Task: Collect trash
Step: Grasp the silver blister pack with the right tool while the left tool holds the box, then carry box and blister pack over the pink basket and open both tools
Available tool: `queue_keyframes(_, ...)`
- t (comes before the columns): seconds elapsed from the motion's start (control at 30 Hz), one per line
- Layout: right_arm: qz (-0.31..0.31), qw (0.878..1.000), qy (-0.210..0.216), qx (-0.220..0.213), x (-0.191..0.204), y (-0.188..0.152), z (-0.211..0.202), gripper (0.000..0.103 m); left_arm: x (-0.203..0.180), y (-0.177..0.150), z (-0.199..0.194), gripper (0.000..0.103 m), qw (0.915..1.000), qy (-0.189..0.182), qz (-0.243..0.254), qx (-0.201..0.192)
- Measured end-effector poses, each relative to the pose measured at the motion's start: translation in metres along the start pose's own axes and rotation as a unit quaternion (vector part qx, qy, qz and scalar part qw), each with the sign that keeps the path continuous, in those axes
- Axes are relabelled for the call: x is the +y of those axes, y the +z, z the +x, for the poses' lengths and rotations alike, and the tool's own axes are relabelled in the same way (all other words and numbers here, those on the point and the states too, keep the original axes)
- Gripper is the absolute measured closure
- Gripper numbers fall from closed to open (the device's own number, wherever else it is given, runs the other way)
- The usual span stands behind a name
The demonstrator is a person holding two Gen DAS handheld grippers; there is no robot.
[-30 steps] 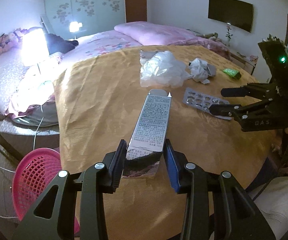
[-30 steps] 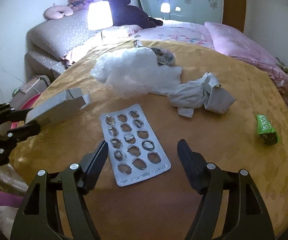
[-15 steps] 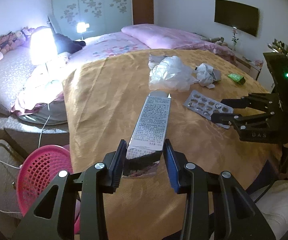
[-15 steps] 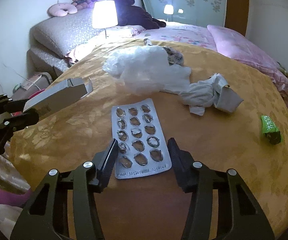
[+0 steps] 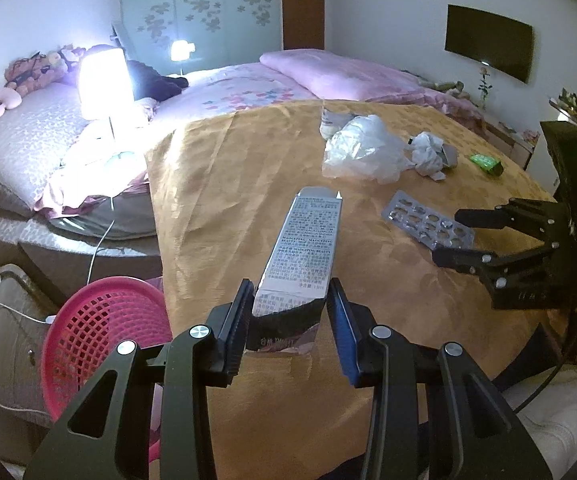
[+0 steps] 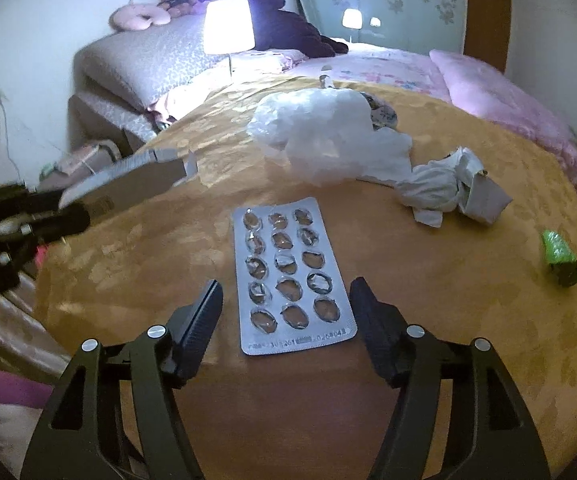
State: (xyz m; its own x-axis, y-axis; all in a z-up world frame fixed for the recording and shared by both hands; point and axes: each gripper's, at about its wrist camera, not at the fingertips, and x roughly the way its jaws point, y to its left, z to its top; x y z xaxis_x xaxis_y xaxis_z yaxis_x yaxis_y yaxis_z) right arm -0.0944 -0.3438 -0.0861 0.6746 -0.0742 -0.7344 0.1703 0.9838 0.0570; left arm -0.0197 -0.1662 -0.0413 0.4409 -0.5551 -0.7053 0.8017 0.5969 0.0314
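Down at the worktop's [image 5: 216,208] left edge stood a pink mesh basket [image 5: 104,336] — what it held could not be made out. The left gripper [image 5: 288,312] had its jaws clamped on the near end of a long grey carton [image 5: 308,240], which reached out above the golden cloth; its printed panel read "MAOGEPING BEAUTY" among smaller lines too fine to read. The right gripper [image 6: 286,308] had its jaws spread wide on either side of a silver blister pack [image 6: 288,272] lying flat near the front edge, its pockets torn open and a partly legible number stamped along its near border. Farther back lay a crumpled clear plastic bag [image 6: 328,140], a wad of white paper [image 6: 444,188] just beside it, and — well apart to the right — a green wrapper [image 6: 560,256]. Bare cloth lay between the pack and the carton.
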Motion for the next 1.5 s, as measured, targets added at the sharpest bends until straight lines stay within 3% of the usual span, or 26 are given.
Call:
queue_keyframes(0.13, -0.011, 1.0, -0.004, -0.007, 0.006, -0.001, -0.001, 0.049, 0.002, 0.0, -0.001, 0.067, 1.0, 0.005, -0.003, -0.001)
queue_keyframes(0.33, 0.0, 1.0, -0.007, -0.002, 0.01, 0.003, 0.002, 0.049, 0.007, 0.0, -0.003, 0.067, 0.9998, 0.015, -0.012, -0.002)
queue_keyframes(0.73, -0.016, 0.999, 0.046, -0.014, 0.052, 0.028, 0.006, 0.049, 0.038, -0.005, -0.022, 0.067, 0.996, 0.062, -0.064, -0.007)
queue_keyframes(1.07, -0.027, 0.997, 0.073, -0.028, 0.088, 0.064, 0.013, 0.049, 0.078, -0.016, -0.035, 0.067, 0.9835, 0.134, -0.122, 0.003)
queue_keyframes(1.5, -0.056, 0.992, 0.113, -0.031, 0.142, 0.093, 0.025, 0.049, 0.122, -0.034, -0.042, 0.067, 0.9657, 0.181, -0.185, 0.015)
